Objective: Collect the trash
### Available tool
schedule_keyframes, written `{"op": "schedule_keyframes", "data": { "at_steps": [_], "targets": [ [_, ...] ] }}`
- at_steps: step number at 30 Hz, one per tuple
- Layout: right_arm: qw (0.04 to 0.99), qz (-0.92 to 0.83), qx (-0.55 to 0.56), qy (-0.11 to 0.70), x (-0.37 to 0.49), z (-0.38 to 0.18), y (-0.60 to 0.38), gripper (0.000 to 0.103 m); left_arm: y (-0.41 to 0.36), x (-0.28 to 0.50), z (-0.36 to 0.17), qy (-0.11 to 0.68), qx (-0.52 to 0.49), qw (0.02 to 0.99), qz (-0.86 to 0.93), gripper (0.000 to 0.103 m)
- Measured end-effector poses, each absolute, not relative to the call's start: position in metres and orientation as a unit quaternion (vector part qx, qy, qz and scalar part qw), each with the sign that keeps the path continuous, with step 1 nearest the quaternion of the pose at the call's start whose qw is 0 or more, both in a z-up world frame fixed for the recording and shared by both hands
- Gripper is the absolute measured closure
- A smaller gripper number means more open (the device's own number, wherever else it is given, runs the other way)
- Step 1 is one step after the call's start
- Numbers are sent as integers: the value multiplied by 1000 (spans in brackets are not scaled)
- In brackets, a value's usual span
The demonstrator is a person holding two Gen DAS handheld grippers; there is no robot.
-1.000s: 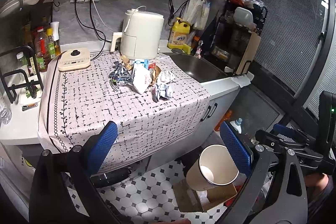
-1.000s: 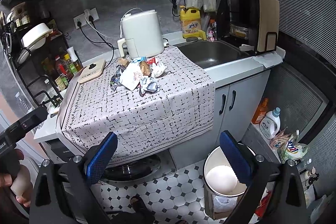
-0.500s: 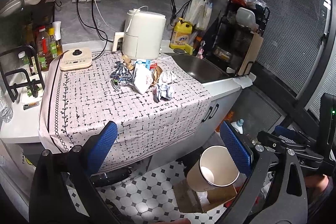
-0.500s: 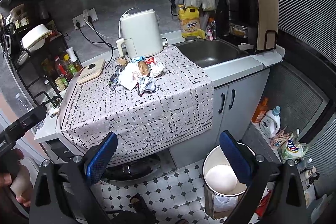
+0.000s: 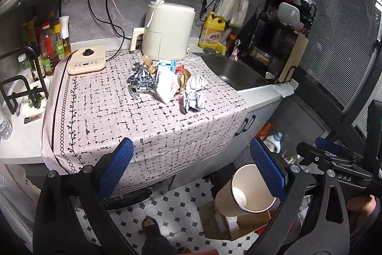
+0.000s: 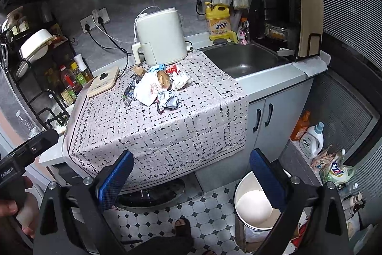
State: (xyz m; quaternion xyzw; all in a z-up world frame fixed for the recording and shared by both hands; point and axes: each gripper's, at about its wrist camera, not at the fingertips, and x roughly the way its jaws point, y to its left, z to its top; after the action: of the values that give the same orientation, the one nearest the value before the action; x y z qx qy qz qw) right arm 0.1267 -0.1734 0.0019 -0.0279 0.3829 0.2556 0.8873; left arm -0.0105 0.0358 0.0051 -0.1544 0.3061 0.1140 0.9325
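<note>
We take the air fryer (image 5: 168, 31) as our landmark. Left of it lies the flat control pad (image 5: 86, 60). Just in front of it the trash pile (image 5: 167, 83) sits untouched on the tablecloth (image 5: 107, 111). Since a second ago both views came only slightly nearer. Our left gripper (image 5: 191, 171) and right gripper (image 6: 191, 173) hang released, empty. Far below right stands the bin (image 6: 255, 204); collecting has not begun.
</note>
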Motion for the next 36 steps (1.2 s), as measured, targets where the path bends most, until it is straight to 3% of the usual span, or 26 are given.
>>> {"op": "schedule_keyframes", "data": {
  "at_steps": [13,19,25,33,36],
  "targets": [
    [890,236,-39,389,199,-1,-113,8,110,77,-20,318,-168,929,89,7],
    [885,218,-29,411,235,-20,-87,10,141,126,-40,336,-182,922,59,20],
    [879,198,-24,434,257,-40,-65,11,169,178,-73,369,-198,908,23,28],
    [878,165,-22,448,276,-51,-44,11,194,231,-107,398,-202,895,-12,30],
    [876,160,-24,453,282,-57,-35,11,199,246,-119,415,-208,886,-26,38]
  ]
}}
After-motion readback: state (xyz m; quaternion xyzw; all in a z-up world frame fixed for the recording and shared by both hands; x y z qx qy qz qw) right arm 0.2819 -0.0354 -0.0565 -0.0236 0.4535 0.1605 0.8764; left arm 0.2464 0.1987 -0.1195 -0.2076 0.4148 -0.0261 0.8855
